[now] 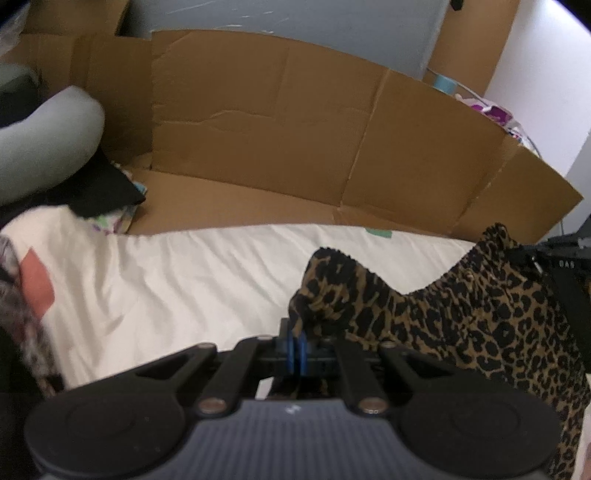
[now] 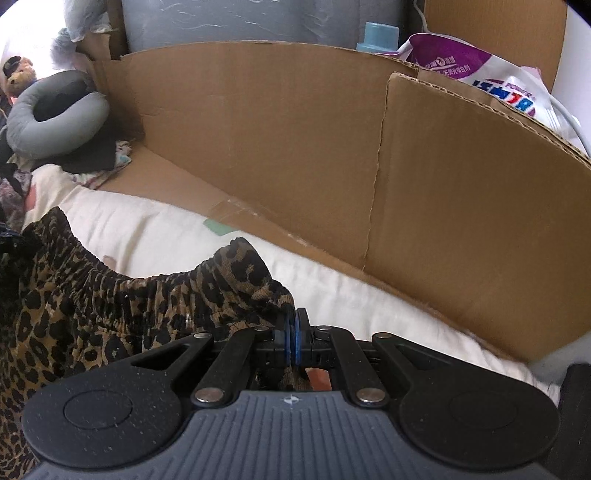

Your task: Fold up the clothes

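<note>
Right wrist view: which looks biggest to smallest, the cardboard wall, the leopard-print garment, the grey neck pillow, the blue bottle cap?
1. Cardboard wall
2. Leopard-print garment, though it lies nearer the camera
3. Grey neck pillow
4. Blue bottle cap

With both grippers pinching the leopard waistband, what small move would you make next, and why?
Probably lower the garment flat onto the white sheet. The left gripper and right gripper are each shut on a waistband corner, the elastic sags between them, and the fabric hangs below, so it likely needs spreading before folding.
</note>
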Available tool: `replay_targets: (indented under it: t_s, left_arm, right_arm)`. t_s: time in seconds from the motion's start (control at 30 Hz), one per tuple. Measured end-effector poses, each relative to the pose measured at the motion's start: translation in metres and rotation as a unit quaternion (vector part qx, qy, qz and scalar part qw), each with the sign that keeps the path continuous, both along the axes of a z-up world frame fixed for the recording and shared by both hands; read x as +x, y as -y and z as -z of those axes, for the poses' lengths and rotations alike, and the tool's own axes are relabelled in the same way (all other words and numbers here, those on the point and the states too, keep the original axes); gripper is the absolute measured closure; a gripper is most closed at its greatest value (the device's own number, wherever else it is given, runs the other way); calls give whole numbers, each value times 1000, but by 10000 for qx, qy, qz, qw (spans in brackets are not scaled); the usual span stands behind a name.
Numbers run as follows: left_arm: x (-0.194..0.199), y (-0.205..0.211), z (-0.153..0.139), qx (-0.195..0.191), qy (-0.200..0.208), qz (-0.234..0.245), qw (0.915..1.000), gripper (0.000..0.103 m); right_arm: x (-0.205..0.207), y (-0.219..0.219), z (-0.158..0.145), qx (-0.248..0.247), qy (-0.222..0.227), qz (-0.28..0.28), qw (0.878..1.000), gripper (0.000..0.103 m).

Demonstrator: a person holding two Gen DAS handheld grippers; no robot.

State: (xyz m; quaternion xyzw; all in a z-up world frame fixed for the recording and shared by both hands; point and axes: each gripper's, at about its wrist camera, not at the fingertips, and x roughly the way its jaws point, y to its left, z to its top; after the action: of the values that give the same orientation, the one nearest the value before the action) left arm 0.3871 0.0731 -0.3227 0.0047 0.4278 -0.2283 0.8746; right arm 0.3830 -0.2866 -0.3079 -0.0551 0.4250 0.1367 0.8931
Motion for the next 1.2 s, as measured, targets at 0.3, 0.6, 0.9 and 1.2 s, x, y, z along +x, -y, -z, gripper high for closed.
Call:
replay_targets:
  t_s: [0.3, 0.6, 0.9, 1.2]
  left_arm:
    - [29, 8, 20, 84, 9, 17, 10000, 100]
    - [43, 14, 41, 255, -246, -123, 9993, 86]
    - [-8, 16, -4, 209, 43, -193, 9996, 66]
    - [-79, 27, -60, 173, 76, 72, 9998, 59]
  right_arm:
    - [30, 2, 33, -72, -119, 84, 9999, 103]
    - [41, 7, 59, -6, -571, 257, 9980, 76]
    - [-12, 35, 10, 298, -182, 400, 9986, 50]
    - [-81, 79, -49, 354, 92, 532, 9979, 49]
